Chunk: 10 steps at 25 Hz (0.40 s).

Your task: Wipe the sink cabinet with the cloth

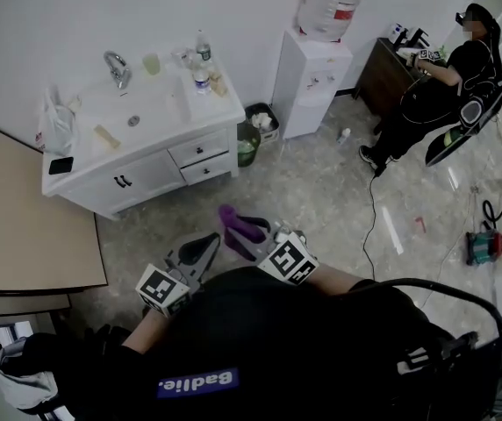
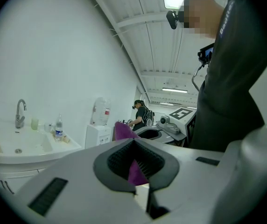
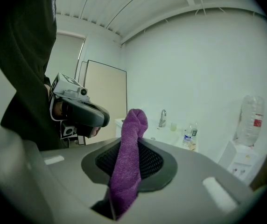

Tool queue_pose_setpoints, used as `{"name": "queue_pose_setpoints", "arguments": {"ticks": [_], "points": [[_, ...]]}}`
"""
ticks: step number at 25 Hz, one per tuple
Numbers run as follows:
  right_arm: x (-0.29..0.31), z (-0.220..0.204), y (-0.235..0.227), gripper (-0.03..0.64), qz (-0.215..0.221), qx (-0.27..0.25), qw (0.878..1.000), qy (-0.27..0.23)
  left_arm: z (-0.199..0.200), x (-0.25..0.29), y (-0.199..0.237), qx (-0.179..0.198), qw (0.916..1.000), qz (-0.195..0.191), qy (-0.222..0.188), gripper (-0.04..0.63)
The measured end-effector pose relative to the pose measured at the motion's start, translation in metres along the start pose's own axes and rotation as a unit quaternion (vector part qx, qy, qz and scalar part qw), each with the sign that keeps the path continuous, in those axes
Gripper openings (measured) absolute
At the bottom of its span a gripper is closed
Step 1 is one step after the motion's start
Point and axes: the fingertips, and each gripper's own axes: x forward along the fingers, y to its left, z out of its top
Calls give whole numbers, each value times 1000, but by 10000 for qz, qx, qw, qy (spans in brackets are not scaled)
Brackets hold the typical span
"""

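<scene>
Pressed together, the jaws of the right gripper [image 3: 129,146] pinch the purple cloth [image 3: 132,125], which stands up in a roll above them. Those of the left gripper [image 2: 136,160] are closed too and seem to nip a sliver of the same cloth, though that view is cramped. Both grippers hang close to the person's body, well apart from the sink cabinet [image 1: 146,178], whose drawers [image 1: 200,152] face a broad stretch of floor [image 1: 321,191], with a bin [image 1: 248,143] just beside its right corner.
</scene>
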Motion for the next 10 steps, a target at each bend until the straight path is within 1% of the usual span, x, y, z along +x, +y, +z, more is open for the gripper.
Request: {"name": "queue_pose_setpoints", "arguments": {"ticks": [5,10], "points": [[-1,-3,2,77,28,41,10000,-5,-3,0,-2,14,10000,-9,26,-11],[-6,3,-10,77,27,39,10000,-48,6,9,-1,-9,10000,-14,39,-11]]}}
